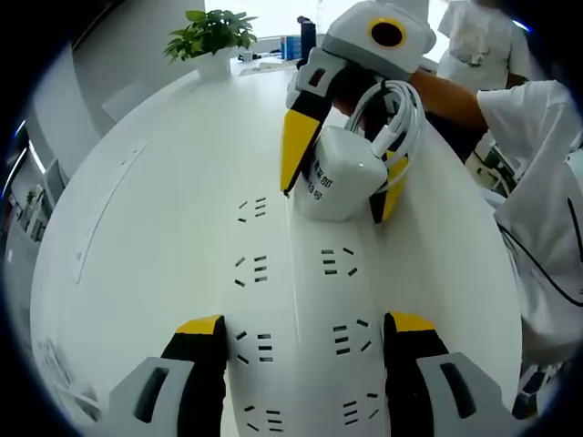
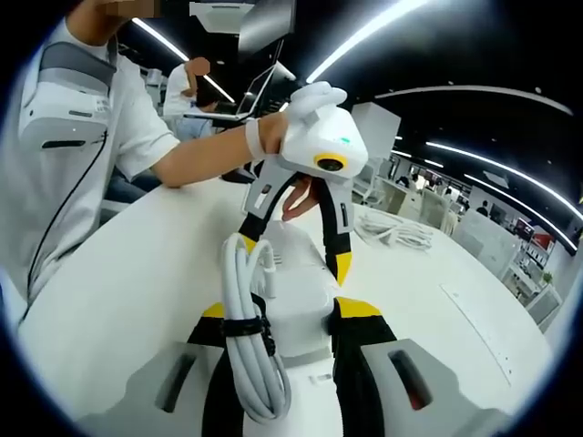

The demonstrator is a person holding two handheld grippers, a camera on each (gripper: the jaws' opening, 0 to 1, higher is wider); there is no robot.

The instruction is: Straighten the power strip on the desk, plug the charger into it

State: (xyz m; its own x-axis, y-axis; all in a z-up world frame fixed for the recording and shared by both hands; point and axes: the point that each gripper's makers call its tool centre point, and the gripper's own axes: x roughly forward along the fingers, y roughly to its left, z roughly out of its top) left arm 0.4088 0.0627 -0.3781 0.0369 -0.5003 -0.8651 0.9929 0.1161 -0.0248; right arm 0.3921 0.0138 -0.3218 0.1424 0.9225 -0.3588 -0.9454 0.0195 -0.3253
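Note:
A wide white power strip (image 1: 301, 291) with two columns of sockets lies on the white desk (image 1: 137, 228) and runs up the middle of the left gripper view. My left gripper (image 1: 305, 326) straddles its near end, one jaw pressed to each side. Just above the far sockets hangs the white charger (image 1: 342, 173), a brick with its cable coiled and strapped beside it, with my right gripper (image 1: 342, 191) shut on it. In the right gripper view the charger (image 2: 301, 300) sits between the right gripper (image 2: 287, 314) jaws, its cable bundle (image 2: 250, 346) on the left, and the left gripper (image 2: 295, 255) faces it.
A potted plant (image 1: 211, 36) stands at the desk's far end. A person in a white shirt (image 1: 537, 146) stands close at the desk's right edge. A loose white cable pile (image 2: 396, 232) lies further along the desk, and an open laptop (image 2: 250, 91) sits behind.

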